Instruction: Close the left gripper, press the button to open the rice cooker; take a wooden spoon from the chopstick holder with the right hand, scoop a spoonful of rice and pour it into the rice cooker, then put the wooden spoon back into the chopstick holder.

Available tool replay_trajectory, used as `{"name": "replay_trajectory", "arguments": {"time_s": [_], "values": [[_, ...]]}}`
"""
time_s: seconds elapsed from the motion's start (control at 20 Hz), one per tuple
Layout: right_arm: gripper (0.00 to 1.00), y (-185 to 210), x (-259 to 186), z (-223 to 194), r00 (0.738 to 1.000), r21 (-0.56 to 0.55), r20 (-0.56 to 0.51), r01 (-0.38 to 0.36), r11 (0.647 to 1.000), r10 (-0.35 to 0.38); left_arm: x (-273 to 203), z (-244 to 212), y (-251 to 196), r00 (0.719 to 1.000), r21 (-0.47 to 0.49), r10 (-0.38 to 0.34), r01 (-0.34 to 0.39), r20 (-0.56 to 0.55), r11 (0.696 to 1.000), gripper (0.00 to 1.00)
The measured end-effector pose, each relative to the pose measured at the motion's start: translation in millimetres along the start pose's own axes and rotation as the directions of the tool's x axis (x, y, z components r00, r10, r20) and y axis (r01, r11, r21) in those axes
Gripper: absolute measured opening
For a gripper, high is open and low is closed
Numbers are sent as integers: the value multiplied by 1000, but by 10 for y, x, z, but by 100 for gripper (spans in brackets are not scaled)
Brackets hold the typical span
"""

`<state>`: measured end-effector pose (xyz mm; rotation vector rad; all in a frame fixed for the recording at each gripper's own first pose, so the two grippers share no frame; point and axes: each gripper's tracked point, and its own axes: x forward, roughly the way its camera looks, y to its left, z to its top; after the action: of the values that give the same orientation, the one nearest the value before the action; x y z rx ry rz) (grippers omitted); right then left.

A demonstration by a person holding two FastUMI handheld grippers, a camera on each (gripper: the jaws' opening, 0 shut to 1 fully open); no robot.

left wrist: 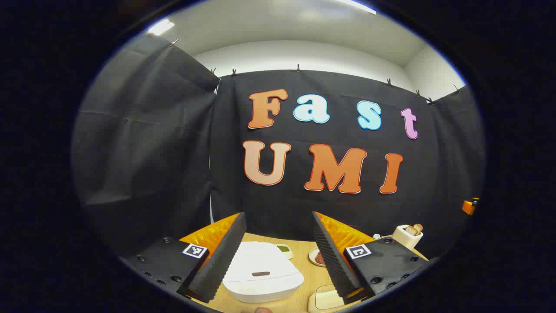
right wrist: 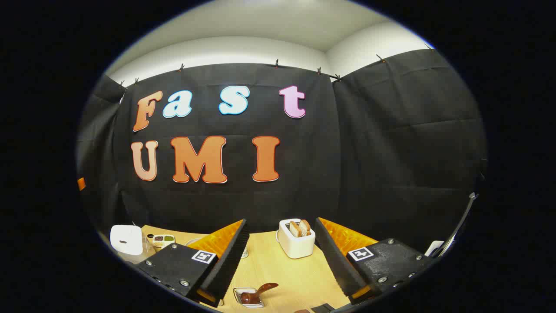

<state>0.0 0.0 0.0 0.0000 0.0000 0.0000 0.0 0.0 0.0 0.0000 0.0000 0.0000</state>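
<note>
In the left gripper view, the left tool (left wrist: 278,256) sits at the bottom of the frame with its two fingers spread wide and nothing between them. Framed in that gap, low centre, the white rice cooker (left wrist: 262,272) rests on the wooden worktop (left wrist: 309,270) with its lid down; the dark oval on the lid's near side is probably the button (left wrist: 260,274). The task wants the tool pressed together before it pushes, so that step looks not yet done. Pushing with the fingers spread could let them straddle the button and land on the lid, or shove the whole cooker across the worktop. Just behind the cooker sit a small dish of green stuff (left wrist: 283,249) and a small plate (left wrist: 317,257).

In the right gripper view, the right tool (right wrist: 281,256) is likewise spread and empty at the bottom. Nearest, at the lower centre, a small glass dish (right wrist: 249,297) holds a dark brown spoon (right wrist: 259,292). Farther back, between the fingers, stands a white holder with wooden pieces (right wrist: 296,238) poking out of the top, which may be the chopstick holder, though I cannot tell for certain. A careless pinch there could tip it or lift the wrong piece. The cooker shows again at the far lower left.
</note>
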Motion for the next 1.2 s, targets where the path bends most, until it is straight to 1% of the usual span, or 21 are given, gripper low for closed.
{"name": "replay_trajectory", "arguments": {"time_s": [0.25,0.45,0.8,1.05,1.2], "values": [[95,-41,16,-24,1000,-2,-13,3,1000,-3,-1,-11,71,999,-9,28,-28,-18,1000,100],[95,-75,20,22,1000,-15,-7,11,1000,-11,-11,14,36,1000,-34,19,-20,-15,999,100],[95,-11,24,-40,1000,-13,-29,-6,1000,6,8,-20,165,998,-22,46,-47,-32,999,100],[95,-2,55,-13,1000,-19,-23,-2,1000,1,41,-70,213,997,-14,55,-56,-47,998,100],[95,48,58,-10,1000,-15,-26,-12,1000,11,100,-136,250,996,-10,65,-66,-63,998,100]]}}
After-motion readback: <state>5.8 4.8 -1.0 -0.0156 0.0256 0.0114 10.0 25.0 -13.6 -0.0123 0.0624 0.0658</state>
